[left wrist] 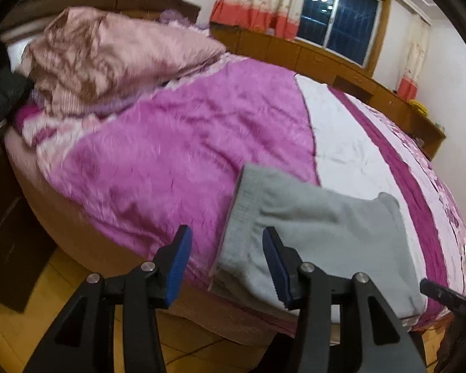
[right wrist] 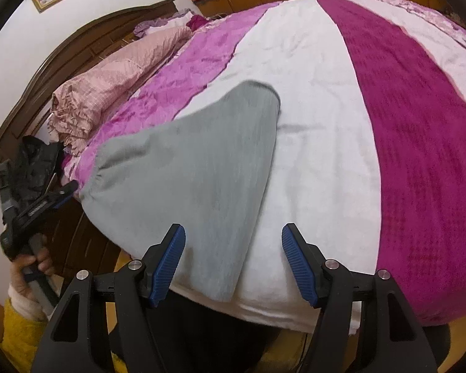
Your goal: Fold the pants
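Bed fills view; grey pants folded at near edge, soft, light: grasp waistband corner. Left gripper, right gripper both apart, empty.

Both tongs, left and right, gape empty.

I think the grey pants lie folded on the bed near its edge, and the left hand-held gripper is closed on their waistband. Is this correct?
Not quite. The left hand-held gripper is open, and nothing sits between its blue pads; the left wrist view shows this. The rest is right: the grey pants lie folded on the bed near its edge.
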The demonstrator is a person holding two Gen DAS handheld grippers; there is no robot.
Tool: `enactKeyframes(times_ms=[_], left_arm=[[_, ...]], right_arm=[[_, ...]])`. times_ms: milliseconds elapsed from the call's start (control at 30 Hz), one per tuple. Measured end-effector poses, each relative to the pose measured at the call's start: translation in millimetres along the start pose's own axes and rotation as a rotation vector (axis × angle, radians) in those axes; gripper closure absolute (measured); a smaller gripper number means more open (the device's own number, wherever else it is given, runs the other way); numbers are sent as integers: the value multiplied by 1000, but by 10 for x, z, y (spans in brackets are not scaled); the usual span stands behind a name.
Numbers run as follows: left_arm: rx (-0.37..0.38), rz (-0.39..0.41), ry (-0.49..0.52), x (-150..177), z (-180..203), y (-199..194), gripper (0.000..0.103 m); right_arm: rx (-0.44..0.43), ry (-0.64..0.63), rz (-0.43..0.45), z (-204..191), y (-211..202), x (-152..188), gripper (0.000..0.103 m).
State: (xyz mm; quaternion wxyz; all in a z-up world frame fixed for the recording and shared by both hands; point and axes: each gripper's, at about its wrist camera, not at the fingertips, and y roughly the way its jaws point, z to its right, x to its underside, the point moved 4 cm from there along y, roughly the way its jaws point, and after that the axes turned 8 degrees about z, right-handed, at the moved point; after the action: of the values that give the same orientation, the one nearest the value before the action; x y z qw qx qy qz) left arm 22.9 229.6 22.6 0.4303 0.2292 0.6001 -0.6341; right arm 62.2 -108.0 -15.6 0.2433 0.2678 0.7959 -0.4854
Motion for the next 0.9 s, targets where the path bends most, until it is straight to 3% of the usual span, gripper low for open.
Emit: enactKeyframes(times_ms=[133,400,600,833,900], left_arm=[[55,4,55,-166,209,25,52],[102,-79,141,-166,628,596,52],[68,-151,159,-51,580,1058,52],[77,-141,188,-7,560,1179,52],[86,-137,194,-1,561,1183,52]], right_arm=[[22,-19,10,-50,21,-138,43],[67,-87,28,-197,259,-479,43],[83,-96,19,-210,587,-635,43],[161,-71,-35,7,1004,-651,42],[143,-47,-26,78,1045,-613,40]])
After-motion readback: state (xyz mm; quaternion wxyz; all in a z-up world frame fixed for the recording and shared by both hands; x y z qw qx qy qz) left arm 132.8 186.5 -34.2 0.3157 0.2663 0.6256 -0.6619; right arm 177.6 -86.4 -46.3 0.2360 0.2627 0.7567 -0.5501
